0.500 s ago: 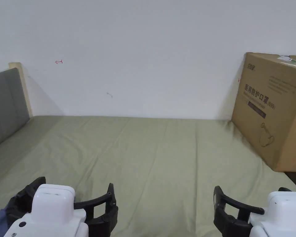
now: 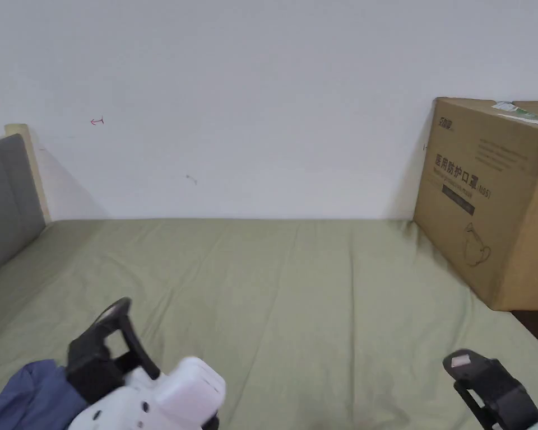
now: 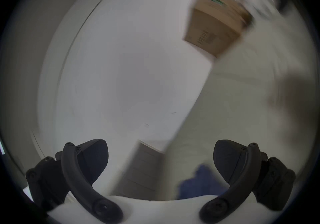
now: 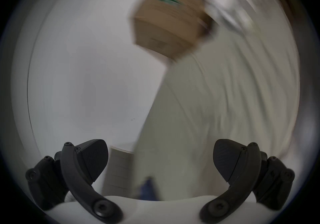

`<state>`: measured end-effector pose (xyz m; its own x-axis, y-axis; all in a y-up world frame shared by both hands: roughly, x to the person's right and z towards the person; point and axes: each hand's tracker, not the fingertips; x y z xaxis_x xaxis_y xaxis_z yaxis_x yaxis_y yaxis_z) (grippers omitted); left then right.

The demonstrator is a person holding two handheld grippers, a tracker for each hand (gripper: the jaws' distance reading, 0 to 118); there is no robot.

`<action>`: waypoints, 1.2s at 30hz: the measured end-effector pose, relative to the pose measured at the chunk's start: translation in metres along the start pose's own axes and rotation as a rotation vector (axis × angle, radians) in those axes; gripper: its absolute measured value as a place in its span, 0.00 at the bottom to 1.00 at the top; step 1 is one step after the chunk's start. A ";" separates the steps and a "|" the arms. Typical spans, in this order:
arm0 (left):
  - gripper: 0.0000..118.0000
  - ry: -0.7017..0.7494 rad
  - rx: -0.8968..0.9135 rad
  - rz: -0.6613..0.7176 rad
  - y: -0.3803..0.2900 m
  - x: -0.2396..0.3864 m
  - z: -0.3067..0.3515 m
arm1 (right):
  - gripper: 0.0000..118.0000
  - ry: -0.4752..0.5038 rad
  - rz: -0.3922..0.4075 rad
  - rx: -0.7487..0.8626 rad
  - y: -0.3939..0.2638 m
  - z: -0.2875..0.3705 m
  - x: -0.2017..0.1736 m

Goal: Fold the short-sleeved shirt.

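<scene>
green sheet (image 2: 296,291) on bed, cardboard box (image 2: 486,201) at its right against white wall (image 2: 251,101), grey headboard (image 2: 4,196) left.

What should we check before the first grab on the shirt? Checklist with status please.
1. Left tool open, nothing between the jaws: ok.
2. Right tool open and empty: ok.
3. Shirt in sight: ok, a blue bunch at the near left edge of the bed, beside the left tool.
4. Shirt spread flat: not ok, it lies crumpled.
5. Collar and sleeves located: cannot tell, mostly cut off by the frame.
6. Room on the sheet to lay it out: ok; the cardboard box sits far right.
</scene>
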<state>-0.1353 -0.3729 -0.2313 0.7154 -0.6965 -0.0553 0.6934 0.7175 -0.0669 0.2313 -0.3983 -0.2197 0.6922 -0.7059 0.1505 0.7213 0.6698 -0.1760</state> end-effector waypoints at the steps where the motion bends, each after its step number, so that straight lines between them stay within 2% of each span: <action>1: 1.00 -0.008 -0.065 0.205 -0.002 -0.008 -0.003 | 1.00 -0.003 0.296 0.080 0.000 0.005 -0.020; 2: 1.00 -0.031 -0.124 0.399 -0.005 -0.016 -0.005 | 1.00 -0.019 0.586 0.192 -0.009 0.010 -0.036; 3: 1.00 -0.041 -0.137 0.567 -0.012 -0.022 -0.006 | 1.00 -0.053 0.836 0.322 -0.024 0.014 -0.053; 4: 1.00 -0.012 -0.105 0.699 -0.020 -0.025 -0.003 | 1.00 -0.086 0.986 0.424 -0.035 0.017 -0.058; 5: 1.00 0.026 -0.048 0.763 -0.025 -0.026 0.001 | 1.00 -0.083 1.065 0.493 -0.043 0.020 -0.062; 7: 1.00 0.068 0.048 0.743 -0.030 -0.023 0.007 | 1.00 -0.009 1.009 0.483 -0.049 0.023 -0.062; 8: 1.00 0.080 0.072 0.697 -0.029 -0.022 0.010 | 1.00 -0.005 0.955 0.452 -0.051 0.023 -0.065; 10: 1.00 0.063 0.107 0.651 -0.024 -0.018 0.016 | 1.00 0.009 0.897 0.381 -0.051 0.022 -0.068; 15: 1.00 0.028 0.095 0.665 -0.018 -0.018 0.015 | 1.00 0.023 0.828 0.329 -0.050 0.019 -0.062; 18: 1.00 -0.015 0.055 0.746 -0.022 -0.020 0.011 | 1.00 0.047 0.760 0.361 -0.048 0.018 -0.056; 21: 1.00 -0.100 0.005 0.782 -0.027 -0.020 0.005 | 1.00 0.001 0.777 0.381 -0.047 0.018 -0.054; 24: 1.00 -0.094 0.029 0.776 -0.030 -0.014 0.007 | 1.00 -0.003 0.793 0.372 -0.045 0.017 -0.054; 26: 1.00 -0.092 0.032 0.762 -0.029 -0.013 0.010 | 1.00 -0.043 0.803 0.346 -0.043 0.016 -0.057; 28: 1.00 -0.123 0.037 0.764 -0.028 -0.013 0.010 | 1.00 -0.040 0.775 0.281 -0.039 0.017 -0.058; 29: 0.93 -0.129 0.037 0.764 -0.027 -0.013 0.011 | 1.00 -0.011 0.755 0.243 -0.037 0.017 -0.057; 30: 0.75 -0.130 0.033 0.759 -0.025 -0.015 0.012 | 1.00 0.014 0.735 0.217 -0.035 0.017 -0.056; 31: 0.40 -0.126 0.035 0.749 -0.023 -0.014 0.014 | 0.99 0.049 0.704 0.171 -0.033 0.018 -0.054; 32: 0.27 -0.117 0.050 0.733 -0.022 -0.014 0.015 | 0.98 0.084 0.680 0.163 -0.033 0.017 -0.051; 33: 0.27 -0.108 0.047 0.708 -0.019 -0.013 0.014 | 0.98 0.096 0.682 0.157 -0.033 0.018 -0.050; 34: 0.00 -0.091 0.022 0.661 -0.019 -0.013 0.013 | 0.88 0.084 0.698 0.174 -0.034 0.020 -0.049; 36: 0.00 -0.120 0.043 0.684 -0.020 -0.013 0.013 | 0.00 0.016 0.770 0.211 -0.037 0.021 -0.056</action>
<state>-0.1575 -0.3781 -0.2163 0.9957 -0.0836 0.0392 0.0843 0.9963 -0.0167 0.1665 -0.3787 -0.2016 0.9985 -0.0290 0.0472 0.0308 0.9988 -0.0371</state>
